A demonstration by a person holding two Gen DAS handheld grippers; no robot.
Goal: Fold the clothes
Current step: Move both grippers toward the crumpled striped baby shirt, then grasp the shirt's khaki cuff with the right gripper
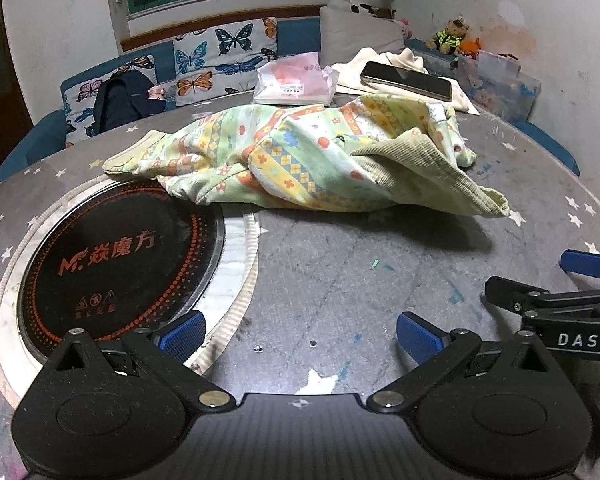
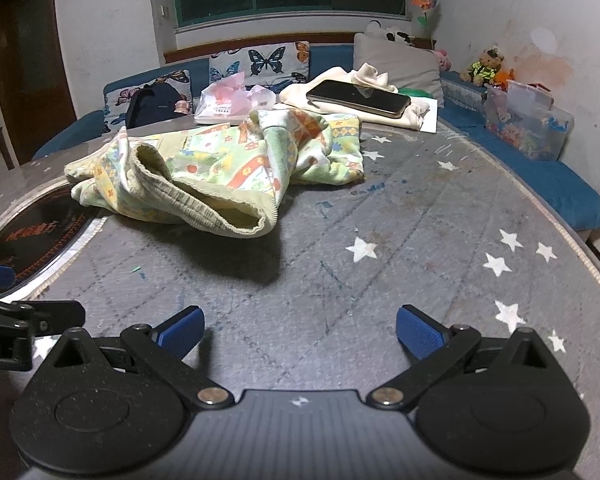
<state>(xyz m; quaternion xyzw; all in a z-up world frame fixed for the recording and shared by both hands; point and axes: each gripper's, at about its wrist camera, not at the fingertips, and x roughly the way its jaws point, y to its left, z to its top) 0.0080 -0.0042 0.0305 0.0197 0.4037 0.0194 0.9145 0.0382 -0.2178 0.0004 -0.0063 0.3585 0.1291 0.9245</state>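
A crumpled child's garment (image 1: 292, 156) in pale green with yellow and orange patterns lies in a heap on the round grey table (image 1: 340, 280). Its ribbed cuff (image 1: 440, 176) points toward me. In the right wrist view the same garment (image 2: 220, 164) sits left of centre, its ribbed opening (image 2: 204, 204) facing the camera. My left gripper (image 1: 300, 336) is open over bare table, well short of the cloth. My right gripper (image 2: 298, 334) is open too, nothing between its blue pads. The right gripper's fingers (image 1: 540, 300) show at the right edge of the left wrist view.
A black induction hob (image 1: 116, 260) is set into the table at the left. Behind the garment lie a pink plastic packet (image 1: 292, 80), a cream cloth (image 1: 384, 68) with a phone (image 1: 406, 80) on it, and a clear toy box (image 1: 500, 84). A blue sofa with butterfly cushions (image 1: 224, 56) runs along the far side.
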